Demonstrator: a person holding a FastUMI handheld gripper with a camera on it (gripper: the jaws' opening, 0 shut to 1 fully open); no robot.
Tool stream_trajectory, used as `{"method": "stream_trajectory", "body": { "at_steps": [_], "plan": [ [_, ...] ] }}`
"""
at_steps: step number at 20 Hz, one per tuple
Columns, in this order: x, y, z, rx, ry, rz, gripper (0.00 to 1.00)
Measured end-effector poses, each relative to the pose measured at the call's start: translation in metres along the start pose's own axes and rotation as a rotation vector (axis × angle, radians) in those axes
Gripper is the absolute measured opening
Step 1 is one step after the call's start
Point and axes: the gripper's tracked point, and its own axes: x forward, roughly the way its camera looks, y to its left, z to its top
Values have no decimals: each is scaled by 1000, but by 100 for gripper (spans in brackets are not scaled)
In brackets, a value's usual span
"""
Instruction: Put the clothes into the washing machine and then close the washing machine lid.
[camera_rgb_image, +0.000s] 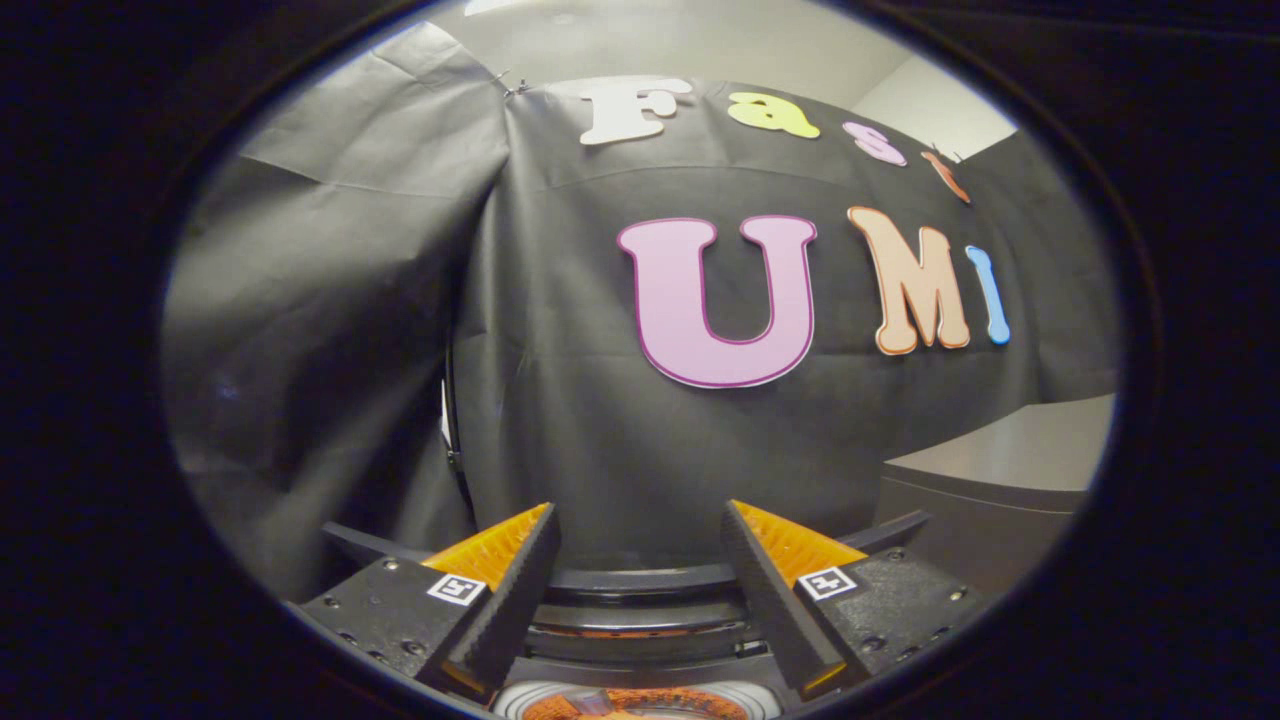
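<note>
A black cloth wall (600, 420) is hung across the back. To its right, a grey cabinet top (1020, 455) is seen; above it, a pale ceiling (620, 45) is seen.

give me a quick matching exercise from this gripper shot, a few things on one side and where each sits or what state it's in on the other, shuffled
Things
1. tongs
2. washing machine
3. grey counter
4. black cloth wall

Place or state
a. off to the right, beyond the right finger
b. open, nothing between the fingers
c. hanging straight ahead, far beyond the fingers
d. low down between and under the fingers, its round dark rim just ahead

Pairs: 1-b, 2-d, 3-a, 4-c
</note>
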Motion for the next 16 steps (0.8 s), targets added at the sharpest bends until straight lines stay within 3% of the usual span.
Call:
{"method": "stream_trajectory", "body": {
  "at_steps": [10, 16],
  "plan": [
    [-44, -6, -13, -2, 0, 4, 97],
    [-83, -37, -50, 92, 105, -62, 96]
  ]
}}
